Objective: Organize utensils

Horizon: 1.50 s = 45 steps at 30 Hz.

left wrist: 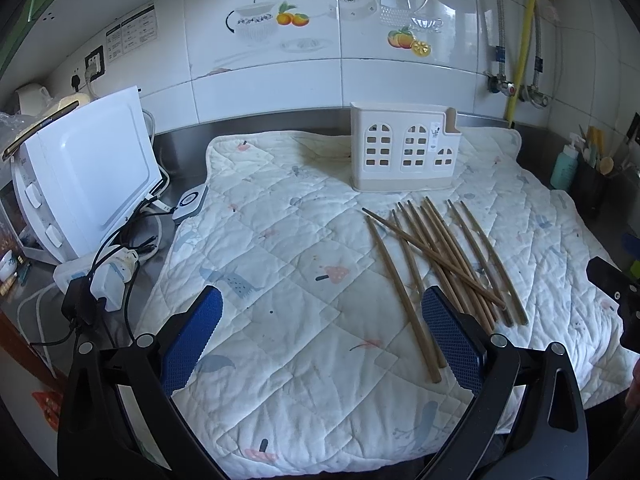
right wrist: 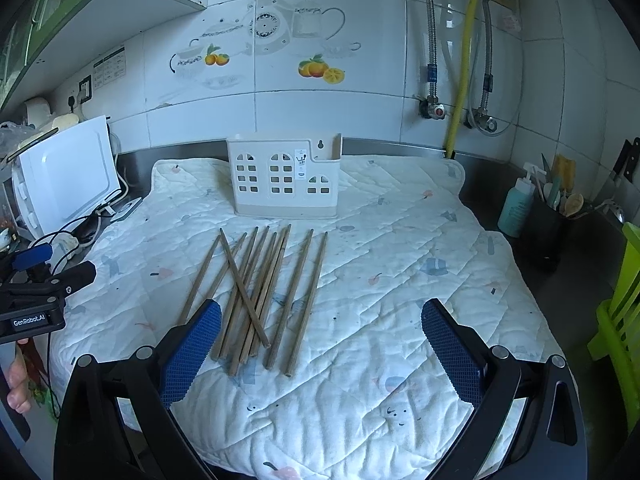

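Our left hand-held gripper [left wrist: 322, 334] hangs released over the quilted mat [left wrist: 280, 264], its two blue-padded fingers [left wrist: 192, 340] spread wide with nothing between them. From the left wrist view we see the wooden chopsticks [left wrist: 436, 260] lying loose on the mat at about 2 o'clock from the gripper's gap; the right finger pad sits in front of the near ends of two or three of them, and we cannot tell whether it touches them. One stick lies crossed over the rest. Beyond the pile, at 12 o'clock from it, the cream utensil holder [left wrist: 404, 152] with window-shaped cut-outs stands upright on the mat, near the tiled wall [left wrist: 260, 80]. A white appliance [left wrist: 88, 176] with a tangle of cables stands on the steel bench [left wrist: 180, 152] at 9 o'clock. The other gripper's black tip shows at the far right edge.

From the right wrist view, our right hand-held gripper [right wrist: 321, 338] is likewise released, blue pads well apart and holding nothing. The chopsticks [right wrist: 260, 292] lie at about 11 o'clock from its gap, fanned lengthwise toward the holder, the left pad in front of the near ends of the leftmost sticks. The utensil holder [right wrist: 284, 180] stands at 12 o'clock from the pile, apart from it. At 9 o'clock we see the left hand-held gripper [right wrist: 48, 276] held over the mat's edge, and below it part of a hand [right wrist: 18, 384]. At 3 o'clock a teal bottle [right wrist: 516, 208] and a dark pot of utensils [right wrist: 552, 236] stand on the bench [right wrist: 488, 184].
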Tool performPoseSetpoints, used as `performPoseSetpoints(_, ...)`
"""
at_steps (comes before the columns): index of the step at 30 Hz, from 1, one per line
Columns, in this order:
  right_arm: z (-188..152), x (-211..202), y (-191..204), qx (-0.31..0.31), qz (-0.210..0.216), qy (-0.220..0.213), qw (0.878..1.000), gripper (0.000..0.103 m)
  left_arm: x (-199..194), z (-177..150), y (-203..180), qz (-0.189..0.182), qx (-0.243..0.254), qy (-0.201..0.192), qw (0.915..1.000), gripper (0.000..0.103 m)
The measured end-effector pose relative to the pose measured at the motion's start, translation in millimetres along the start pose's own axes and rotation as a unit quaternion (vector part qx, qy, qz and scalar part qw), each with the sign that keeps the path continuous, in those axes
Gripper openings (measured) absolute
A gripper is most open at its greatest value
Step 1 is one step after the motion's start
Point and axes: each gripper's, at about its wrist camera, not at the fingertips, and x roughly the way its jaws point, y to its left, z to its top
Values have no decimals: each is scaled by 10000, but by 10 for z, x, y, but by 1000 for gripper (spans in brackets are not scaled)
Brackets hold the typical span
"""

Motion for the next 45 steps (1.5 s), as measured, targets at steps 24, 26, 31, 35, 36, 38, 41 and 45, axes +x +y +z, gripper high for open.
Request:
performPoseSetpoints(24,-52,275,42,-198,431,273,9985,77,209,28,174,149,-223,157,9995,98)
performPoseSetpoints(26,-42,325,26,-164,424,335,9984,71,244,33,185,156,-250,187,9994,98)
performPoseSetpoints(31,-85,433,-35,-17,429,517,9977,61,342,23,198,74,-382,283,9988,98)
performPoseSetpoints(35,-151,541,-67,102,454,677,9966,49,456,-29,153,3,-417,441,9982,98)
performPoseSetpoints(36,-166,566,-70,115,473,714,9963,46,480,-38,135,-3,-411,469,9981,98)
performPoseSetpoints(38,-194,609,-74,153,573,783,9952,40,530,-52,101,-17,-384,524,9979,98)
performPoseSetpoints(41,-216,652,-43,92,732,833,9938,33,572,-60,68,-55,-364,561,9977,98)
performPoseSetpoints(45,-223,731,45,-14,1087,889,9901,25,616,-60,58,-55,-350,604,9975,98)
